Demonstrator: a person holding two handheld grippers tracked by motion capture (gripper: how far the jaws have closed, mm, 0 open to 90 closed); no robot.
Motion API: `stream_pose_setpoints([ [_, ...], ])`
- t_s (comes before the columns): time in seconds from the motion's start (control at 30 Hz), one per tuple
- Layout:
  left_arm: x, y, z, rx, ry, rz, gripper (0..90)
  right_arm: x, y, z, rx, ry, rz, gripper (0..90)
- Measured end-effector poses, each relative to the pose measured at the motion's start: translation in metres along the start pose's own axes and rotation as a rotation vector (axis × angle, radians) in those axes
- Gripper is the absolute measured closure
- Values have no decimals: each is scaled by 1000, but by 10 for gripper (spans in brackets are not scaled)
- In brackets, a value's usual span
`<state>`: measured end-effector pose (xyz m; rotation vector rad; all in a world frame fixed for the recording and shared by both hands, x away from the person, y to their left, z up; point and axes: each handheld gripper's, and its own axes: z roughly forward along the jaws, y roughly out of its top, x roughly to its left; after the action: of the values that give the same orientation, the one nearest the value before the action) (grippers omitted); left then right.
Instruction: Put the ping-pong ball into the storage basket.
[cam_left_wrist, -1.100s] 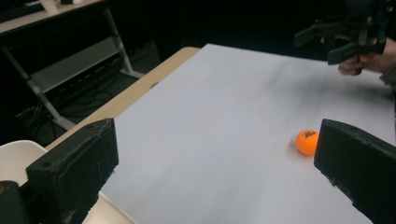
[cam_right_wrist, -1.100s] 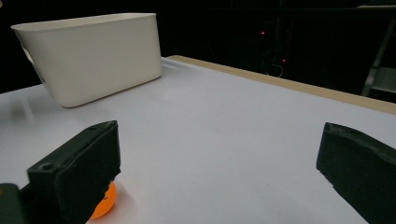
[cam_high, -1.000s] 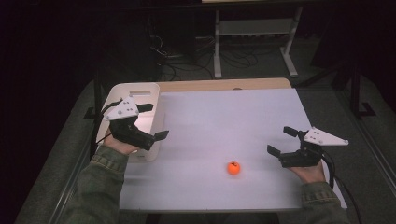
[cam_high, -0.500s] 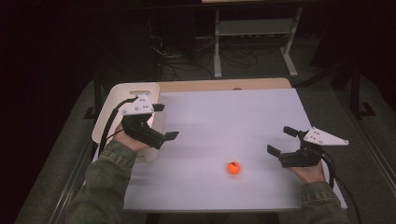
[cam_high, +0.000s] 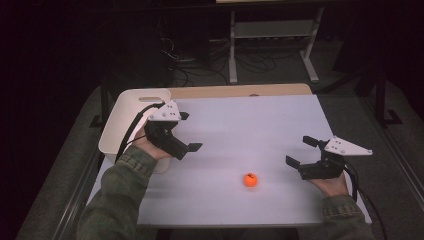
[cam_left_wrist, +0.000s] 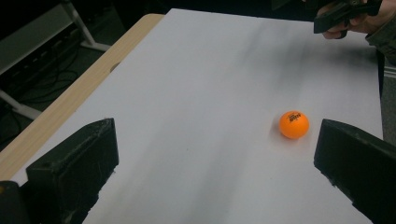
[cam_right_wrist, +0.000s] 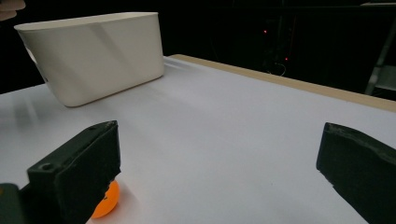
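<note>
A small orange ball (cam_high: 250, 180) lies on the white tabletop (cam_high: 250, 120), near the front and between my two hands. My left gripper (cam_high: 189, 131) hovers just right of the white bin, open and empty, up and to the left of the ball. In the left gripper view the ball (cam_left_wrist: 294, 124) sits ahead, close to the right-hand jaw of my left gripper (cam_left_wrist: 215, 163). My right gripper (cam_high: 300, 151) rests open to the right of the ball. In the right gripper view the ball (cam_right_wrist: 105, 201) is half hidden behind the left-hand jaw of my right gripper (cam_right_wrist: 215, 168).
A white plastic bin (cam_high: 117, 125) stands at the table's left edge; the right gripper view shows that bin (cam_right_wrist: 93, 51) at far left. A wooden strip (cam_high: 240, 91) borders the far edge. Behind it are cables and a metal stand (cam_high: 272, 45) on the floor.
My left gripper has moved right, from over the bin's edge to above the tabletop, closer to the ball. The right gripper and the ball have stayed put.
</note>
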<state>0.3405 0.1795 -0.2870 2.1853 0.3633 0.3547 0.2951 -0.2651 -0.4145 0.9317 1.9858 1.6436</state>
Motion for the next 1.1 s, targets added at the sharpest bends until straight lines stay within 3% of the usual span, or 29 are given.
stream_pose_setpoints([
  [0.23,-2,5,11,35,-26,17,0,0,0,0,4,0,-3,0],
  [0.4,-8,9,19,65,-34,56,0,0,-1,1,13,1,-1,0],
  [0.77,-10,11,34,103,-78,53,0,0,-1,-1,7,4,-6,0],
  [1.1,-15,19,51,141,-130,80,7,0,0,-2,3,3,-6,0],
])
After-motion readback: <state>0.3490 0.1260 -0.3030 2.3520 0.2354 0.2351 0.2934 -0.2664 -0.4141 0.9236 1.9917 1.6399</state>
